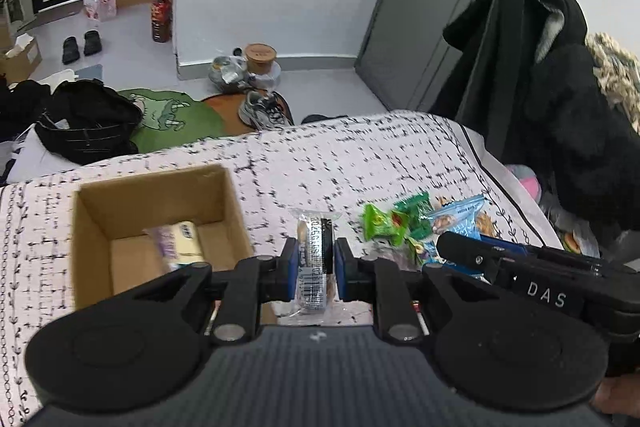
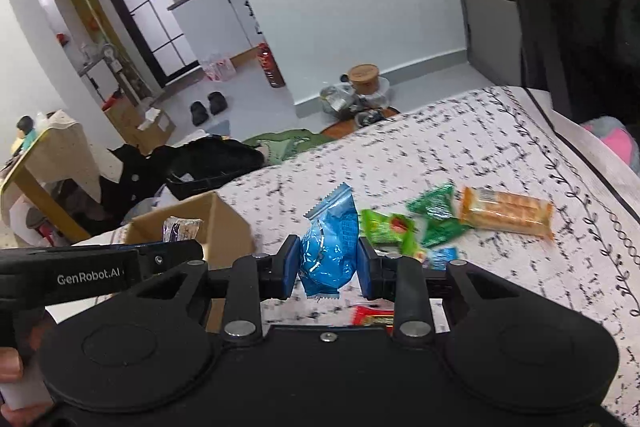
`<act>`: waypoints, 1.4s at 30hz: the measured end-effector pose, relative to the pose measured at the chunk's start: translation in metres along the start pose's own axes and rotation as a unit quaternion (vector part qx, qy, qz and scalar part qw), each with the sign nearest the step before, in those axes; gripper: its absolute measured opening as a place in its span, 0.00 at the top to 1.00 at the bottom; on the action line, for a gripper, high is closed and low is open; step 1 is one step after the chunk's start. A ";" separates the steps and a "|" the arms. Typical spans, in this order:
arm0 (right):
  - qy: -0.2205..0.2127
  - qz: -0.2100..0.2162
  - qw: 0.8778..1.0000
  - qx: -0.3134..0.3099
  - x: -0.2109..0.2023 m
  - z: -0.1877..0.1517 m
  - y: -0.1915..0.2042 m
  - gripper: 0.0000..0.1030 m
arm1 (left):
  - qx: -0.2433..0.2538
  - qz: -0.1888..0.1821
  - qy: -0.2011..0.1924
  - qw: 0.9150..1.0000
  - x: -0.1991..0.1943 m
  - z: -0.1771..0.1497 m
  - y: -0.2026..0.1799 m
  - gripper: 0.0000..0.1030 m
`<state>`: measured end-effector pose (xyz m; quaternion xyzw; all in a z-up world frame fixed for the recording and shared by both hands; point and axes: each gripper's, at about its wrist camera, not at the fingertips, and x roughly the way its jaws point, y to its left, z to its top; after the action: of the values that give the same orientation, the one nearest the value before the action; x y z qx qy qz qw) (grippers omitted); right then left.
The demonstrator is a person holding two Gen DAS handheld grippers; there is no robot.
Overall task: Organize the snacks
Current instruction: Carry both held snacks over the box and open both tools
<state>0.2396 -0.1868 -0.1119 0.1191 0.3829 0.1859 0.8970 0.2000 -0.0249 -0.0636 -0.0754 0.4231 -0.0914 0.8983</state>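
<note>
My left gripper (image 1: 315, 263) is shut on a clear-wrapped black-and-white snack pack (image 1: 314, 259), held above the patterned bedspread just right of the open cardboard box (image 1: 94, 227). A pale yellow and purple snack (image 1: 178, 243) lies inside the box. My right gripper (image 2: 329, 261) is shut on a blue snack packet (image 2: 330, 247), held above the bed; its body also shows in the left wrist view (image 1: 540, 267). Green packets (image 2: 394, 227) (image 1: 384, 223) and an orange cracker pack (image 2: 506, 215) lie loose on the bed. The box shows left of the right gripper (image 2: 224, 223).
A red packet (image 2: 372, 315) lies partly under the right gripper. The bed edge (image 1: 496, 167) drops off at the right by a dark coat (image 1: 560, 87). Clothes, shoes and jars (image 1: 260, 59) clutter the floor beyond the bed.
</note>
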 end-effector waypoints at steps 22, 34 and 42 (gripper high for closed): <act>0.013 0.064 0.997 -0.042 0.028 -0.007 0.083 0.71 | -0.071 0.054 -0.007 0.996 -0.030 -0.018 0.096 0.83; 0.037 0.077 0.994 -0.062 0.052 -0.015 0.121 0.71 | -0.113 0.053 -0.002 0.992 -0.034 -0.027 0.130 0.79; 0.046 0.088 0.993 -0.069 0.069 -0.020 0.147 0.71 | -0.128 0.061 -0.016 0.990 -0.045 -0.031 0.155 0.72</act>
<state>0.2331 -0.0234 -0.1170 0.0819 0.3985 0.2955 0.8644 0.1638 0.1340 -0.0827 -0.1656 0.4207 0.0193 0.8918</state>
